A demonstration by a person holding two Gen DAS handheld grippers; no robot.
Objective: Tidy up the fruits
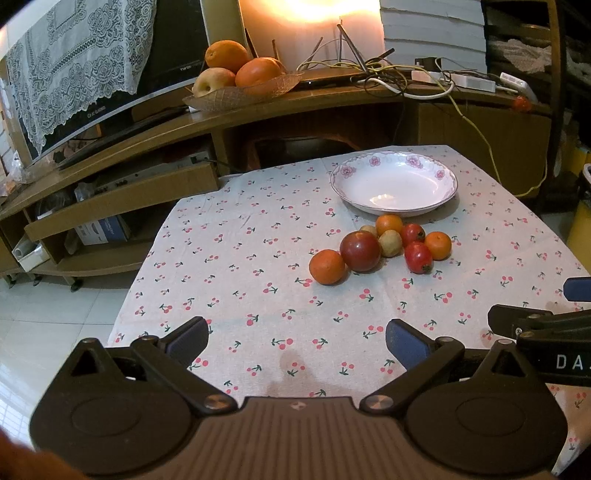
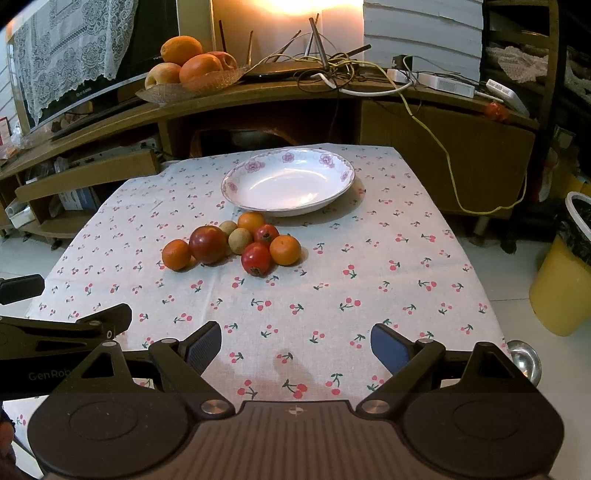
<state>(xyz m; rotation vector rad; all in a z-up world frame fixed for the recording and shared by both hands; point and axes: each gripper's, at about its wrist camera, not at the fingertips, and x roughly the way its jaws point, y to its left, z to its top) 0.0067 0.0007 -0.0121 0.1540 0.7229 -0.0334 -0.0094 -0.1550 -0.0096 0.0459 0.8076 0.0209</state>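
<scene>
Holding nothing, your left gripper (image 1: 295, 341) and right gripper (image 2: 295, 345) both stand spread wide. Beyond their fingertips, well apart, the fruit pile (image 2: 236, 243) touches the plate (image 2: 288, 206).

Dim and warm overall, lit from a blown-out glowing lamp (image 1: 308, 9) at top centre, with soft shadows beside the fruit (image 2: 236, 242), sharp focus, strong fisheye bending and dark corners.

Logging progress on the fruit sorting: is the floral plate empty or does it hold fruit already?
Empty. The floral plate shows only bare white inside; all the loose fruits sit on the tablecloth in front of it.
</scene>
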